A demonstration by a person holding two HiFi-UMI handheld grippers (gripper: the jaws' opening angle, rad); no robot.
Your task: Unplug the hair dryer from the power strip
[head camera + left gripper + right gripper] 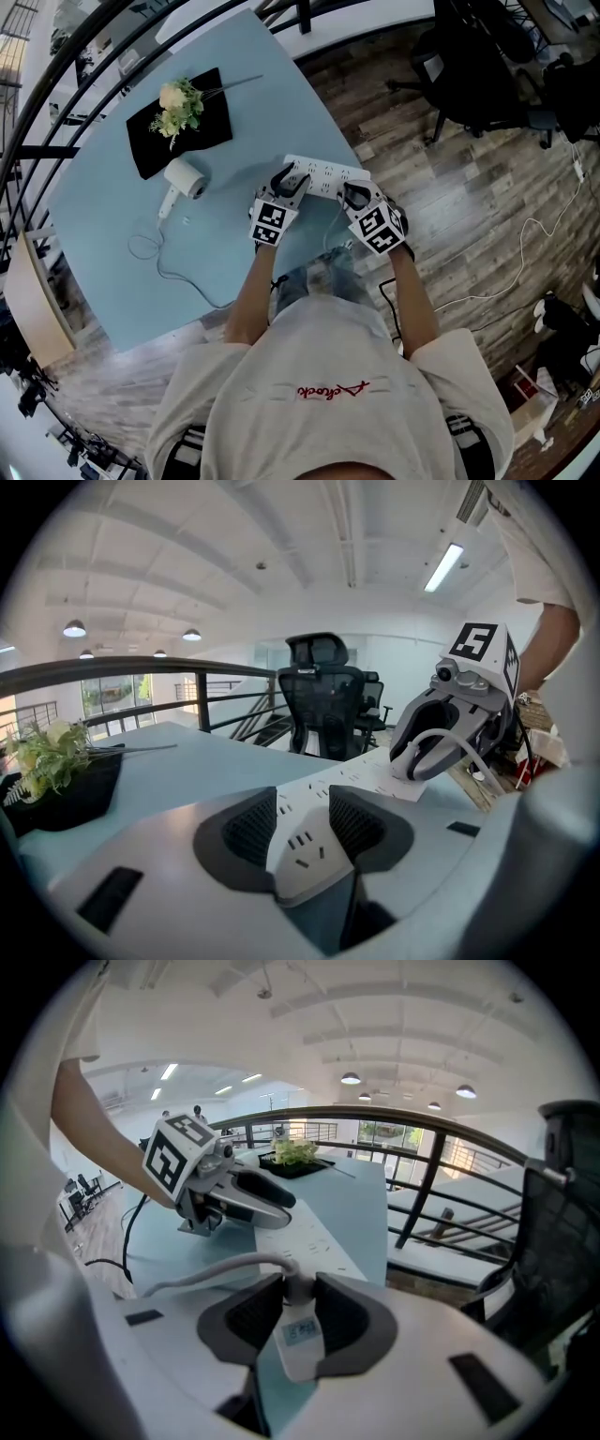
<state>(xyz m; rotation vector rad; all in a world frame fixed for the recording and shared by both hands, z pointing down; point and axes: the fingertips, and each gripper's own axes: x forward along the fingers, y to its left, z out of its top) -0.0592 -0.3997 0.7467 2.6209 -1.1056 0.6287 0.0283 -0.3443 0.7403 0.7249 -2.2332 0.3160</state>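
Two grippers held at one white power strip [323, 174], which is laid near edge of one blue table [103, 244]. Left gripper [305, 822] clamped on one end of strip, pads pressed on both its sides. Right gripper [286, 1312] clenched on one white plug [300, 1335] at strip's other end; one cord [211, 1271] seen leading off from plug. One hair dryer [185, 180] laid on table, well apart from strip, just beside one black tray [150, 155] topped with one bunch of flowers [178, 108].
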